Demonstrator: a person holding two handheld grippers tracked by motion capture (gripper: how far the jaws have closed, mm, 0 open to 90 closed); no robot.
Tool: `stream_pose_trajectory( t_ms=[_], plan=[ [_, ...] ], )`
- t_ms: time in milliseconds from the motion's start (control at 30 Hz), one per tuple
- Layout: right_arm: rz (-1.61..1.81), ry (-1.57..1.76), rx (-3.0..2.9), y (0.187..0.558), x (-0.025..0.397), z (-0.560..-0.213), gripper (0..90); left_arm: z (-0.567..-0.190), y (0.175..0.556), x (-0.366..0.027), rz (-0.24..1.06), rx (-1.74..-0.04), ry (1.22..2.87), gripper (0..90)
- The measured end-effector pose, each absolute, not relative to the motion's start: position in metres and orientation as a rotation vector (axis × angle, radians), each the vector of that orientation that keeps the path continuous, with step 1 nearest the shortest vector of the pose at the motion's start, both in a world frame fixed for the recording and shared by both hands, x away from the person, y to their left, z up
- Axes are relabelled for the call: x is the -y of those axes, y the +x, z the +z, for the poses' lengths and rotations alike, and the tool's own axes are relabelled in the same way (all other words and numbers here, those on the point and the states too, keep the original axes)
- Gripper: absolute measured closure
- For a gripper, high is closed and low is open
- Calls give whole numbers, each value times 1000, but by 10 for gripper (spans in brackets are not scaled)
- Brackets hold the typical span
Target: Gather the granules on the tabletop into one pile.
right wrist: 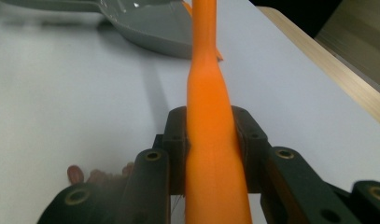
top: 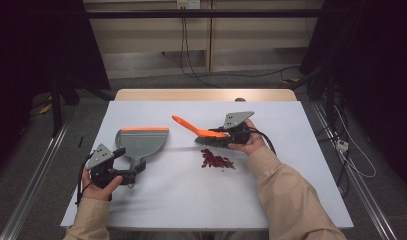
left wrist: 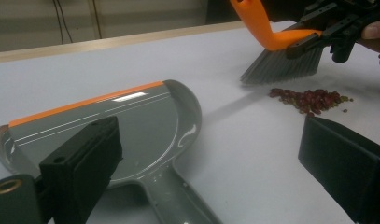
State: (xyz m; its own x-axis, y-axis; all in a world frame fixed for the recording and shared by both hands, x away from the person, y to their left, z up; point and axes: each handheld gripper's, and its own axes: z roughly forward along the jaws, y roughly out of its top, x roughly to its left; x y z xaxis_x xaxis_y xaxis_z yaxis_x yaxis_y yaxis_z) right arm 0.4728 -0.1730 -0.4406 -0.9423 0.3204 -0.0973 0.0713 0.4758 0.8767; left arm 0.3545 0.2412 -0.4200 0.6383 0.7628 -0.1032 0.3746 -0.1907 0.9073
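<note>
- 2 tools were in play: the right gripper (top: 230, 134) clenched the brush (top: 203, 134) by its orange handle, mid-frame in the high view.
- Left gripper (top: 122, 170), lower left, had its jaws spread wide beside the dustpan (top: 141, 141) handle, grasping nothing.
- Red bits (top: 217, 161) lay just below the bristles.
- Best: grip the pan first, set its orange lip toward the pile, then sweep low and slow.
</note>
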Motion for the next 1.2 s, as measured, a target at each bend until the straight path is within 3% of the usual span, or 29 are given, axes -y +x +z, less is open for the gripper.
stream_pose_trajectory(
  t_ms=[533, 1200],
  plan=[
    [1417, 107, -2620, 457, 173, -437, 711, -421, 353, -243, 463, -932, 1799, 59],
    [1491, 220, -2544, 464, 171, -436, 710, -423, 354, -242, 456, -930, 1806, 59]
  ],
)
